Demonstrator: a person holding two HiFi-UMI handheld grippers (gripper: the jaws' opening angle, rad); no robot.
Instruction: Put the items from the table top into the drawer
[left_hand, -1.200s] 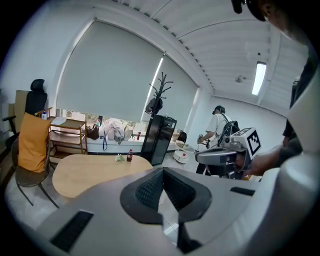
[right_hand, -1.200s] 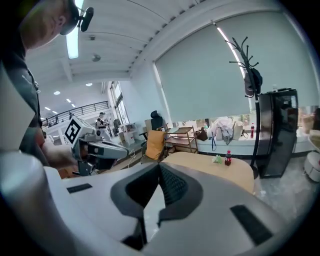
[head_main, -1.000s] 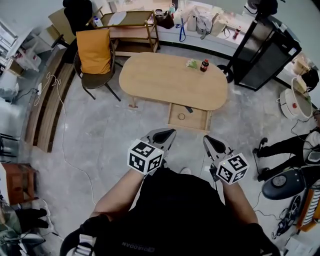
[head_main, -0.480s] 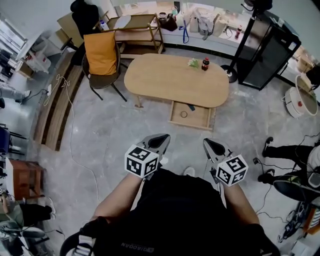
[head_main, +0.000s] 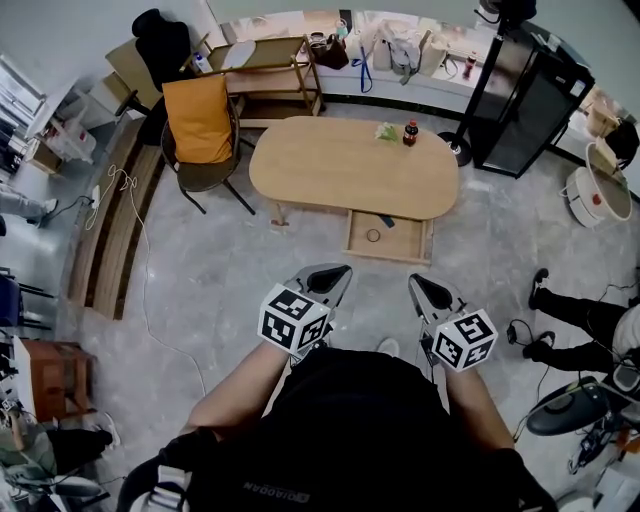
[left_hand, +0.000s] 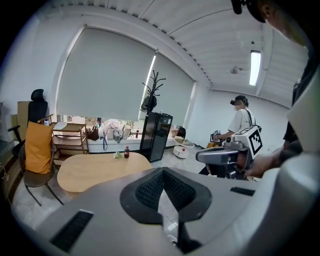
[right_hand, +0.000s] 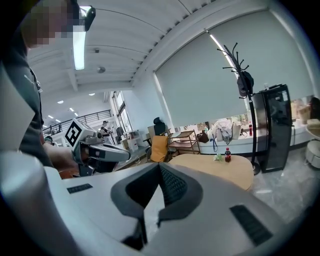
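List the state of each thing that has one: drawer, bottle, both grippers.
Drawer: open, small items inside.
Bottle: upright on the table.
Left gripper: shut, empty.
Right gripper: shut, empty.

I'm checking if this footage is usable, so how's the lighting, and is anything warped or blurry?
Head view: even light, strong fisheye bending the room's edges, table sharp. Left gripper view: black rounded corners, ceiling lamp blown out, left gripper near the lens slightly soft. Right gripper view: same black corners, strip light glaring, bottle small but clear.
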